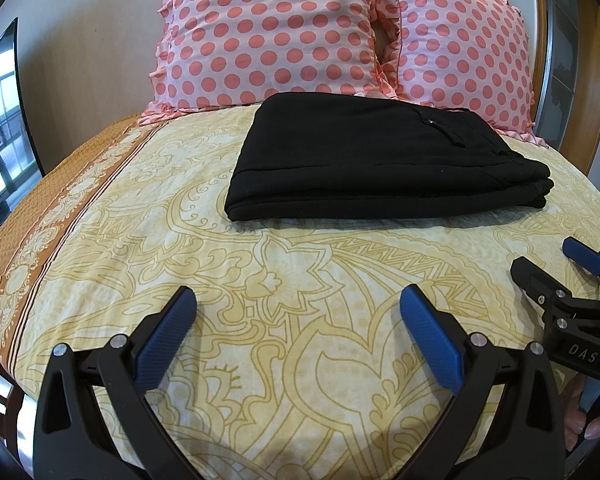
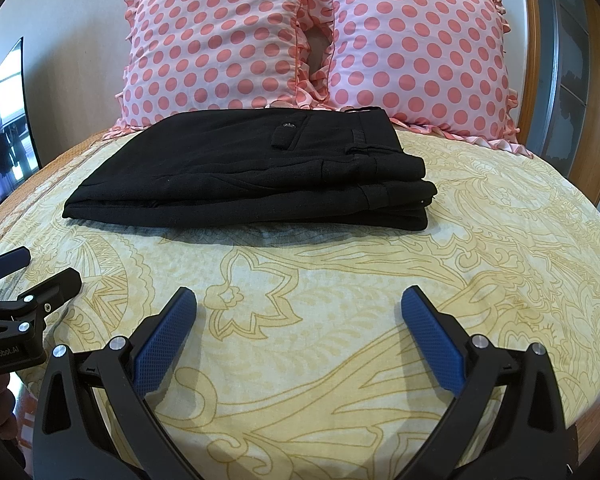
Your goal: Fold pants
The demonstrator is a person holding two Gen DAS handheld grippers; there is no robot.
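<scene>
Black pants lie folded in a flat rectangular stack on the yellow patterned bedspread, in front of the pillows; in the right wrist view the pants show a back pocket button and waistband at the right end. My left gripper is open and empty, hovering over the bedspread well short of the pants. My right gripper is open and empty too, equally short of them. The right gripper also shows at the right edge of the left wrist view, and the left gripper at the left edge of the right wrist view.
Two pink pillows with coral dots lean against the wall behind the pants. An orange border strip runs along the bed's left side. A wooden headboard frame curves at the right. A dark screen stands at the left.
</scene>
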